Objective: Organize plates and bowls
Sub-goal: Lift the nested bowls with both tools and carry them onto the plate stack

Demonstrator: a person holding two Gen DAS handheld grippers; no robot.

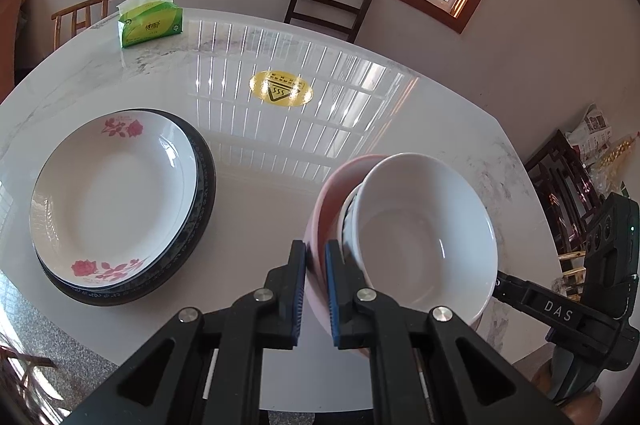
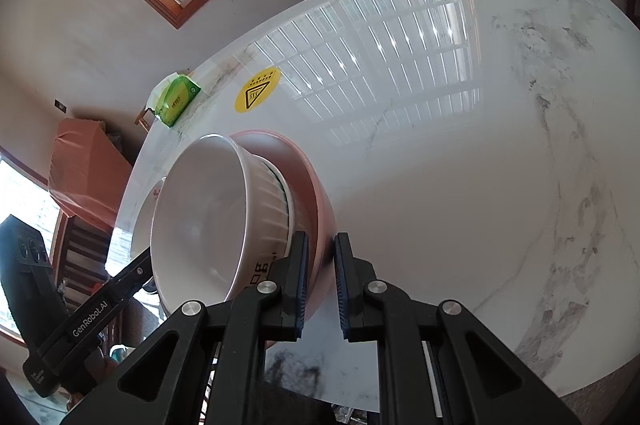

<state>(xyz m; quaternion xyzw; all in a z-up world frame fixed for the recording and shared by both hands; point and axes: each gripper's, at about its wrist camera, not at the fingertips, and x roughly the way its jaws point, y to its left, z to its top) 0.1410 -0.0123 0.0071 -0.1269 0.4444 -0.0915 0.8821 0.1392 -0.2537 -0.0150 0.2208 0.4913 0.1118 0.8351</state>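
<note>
Above near right table (image 1: 280, 161): left gripper (image 1: 316, 289) and right gripper (image 2: 322, 285) both clamped tight on pink bowl (image 1: 320, 225) rim, white bowl (image 1: 424, 237) nested inside; plate stack (image 1: 120, 201) at left.

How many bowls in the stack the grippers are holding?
3 visible: pink bowl outermost, white bowl innermost, and a green-trimmed bowl sandwiched between, only its rim showing. More could be hidden inside the nest.
</note>
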